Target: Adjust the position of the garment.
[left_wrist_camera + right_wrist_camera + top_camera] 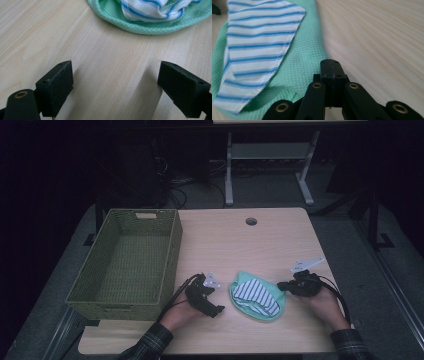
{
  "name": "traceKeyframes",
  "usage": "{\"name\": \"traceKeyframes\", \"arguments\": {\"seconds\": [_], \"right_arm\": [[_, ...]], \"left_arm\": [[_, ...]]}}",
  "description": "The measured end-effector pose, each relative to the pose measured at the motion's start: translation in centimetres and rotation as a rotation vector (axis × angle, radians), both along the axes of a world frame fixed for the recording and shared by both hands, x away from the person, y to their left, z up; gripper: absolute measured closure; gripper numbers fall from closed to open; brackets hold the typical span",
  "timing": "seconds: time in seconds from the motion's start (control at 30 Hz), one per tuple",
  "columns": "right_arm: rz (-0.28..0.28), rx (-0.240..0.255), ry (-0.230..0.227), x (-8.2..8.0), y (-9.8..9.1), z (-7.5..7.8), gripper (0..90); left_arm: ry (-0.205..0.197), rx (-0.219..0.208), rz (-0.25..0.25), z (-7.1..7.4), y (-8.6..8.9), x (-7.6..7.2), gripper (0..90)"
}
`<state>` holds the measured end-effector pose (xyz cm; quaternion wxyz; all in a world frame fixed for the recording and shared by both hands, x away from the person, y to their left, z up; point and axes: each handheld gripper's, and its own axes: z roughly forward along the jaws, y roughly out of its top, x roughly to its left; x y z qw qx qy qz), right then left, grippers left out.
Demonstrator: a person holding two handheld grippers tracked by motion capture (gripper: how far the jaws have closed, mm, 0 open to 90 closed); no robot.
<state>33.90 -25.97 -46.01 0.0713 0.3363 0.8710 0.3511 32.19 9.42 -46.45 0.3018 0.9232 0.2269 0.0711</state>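
Cloth (256,298): on the table (225,240), between both grippers, at the right gripper's tip.
Look: green, with a blue-striped white piece on top.
Right gripper (330,65): jaws closed, nothing visibly pinched.
Left gripper (116,85): jaws wide apart, empty.

Two black jaws of the left tool (115,87) are seen rising from the bottom edge, one at about 7 o'clock and one at about 4 o'clock, set wide apart with nothing between them. Bare pale wood-grain surface (105,62) is shown in the gap and beyond. At 12 to 1 o'clock a green waffle-weave cloth (140,26) is laid on the surface, well clear of both jaws. A white cloth with blue stripes (147,8) is bundled on top of it, cut off by the upper edge.
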Motion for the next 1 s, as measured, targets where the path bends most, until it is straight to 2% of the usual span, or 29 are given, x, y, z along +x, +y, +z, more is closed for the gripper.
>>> {"name": "traceKeyframes", "arguments": {"seconds": [0.23, 0.27, 0.67, 0.8, 0.93, 0.97, 1.0], "right_arm": [[0.036, 0.013, 0.008, -2.1, 0.3, 0.1, 90.0], [0.034, 0.011, 0.021, -2.4, 0.4, 0.1, 90.0], [0.097, 0.027, 0.020, -5.4, 1.7, -0.1, 90.0], [0.072, 0.042, 0.002, -5.5, 1.4, 0.2, 90.0], [0.013, 0.050, -0.030, -5.1, 0.5, 0.6, 90.0], [0.013, 0.050, -0.030, -5.1, 0.5, 0.6, 90.0], [-0.032, 0.047, -0.050, -4.8, -0.1, 0.7, 90.0]], "left_arm": [[0.003, 0.009, 0.003, 0.1, 0.1, 0.1, 12.4], [0.003, 0.009, 0.003, 0.1, 0.1, 0.1, 12.4], [0.001, 0.010, 0.005, 0.1, 0.1, 0.1, 12.3], [0.001, 0.008, 0.006, 0.0, 0.2, 0.1, 12.3], [0.001, 0.007, 0.005, 0.0, 0.2, 0.1, 12.3], [0.001, 0.007, 0.005, 0.0, 0.2, 0.1, 12.3], [0.001, 0.008, 0.005, 0.0, 0.2, 0.1, 12.3]]}}
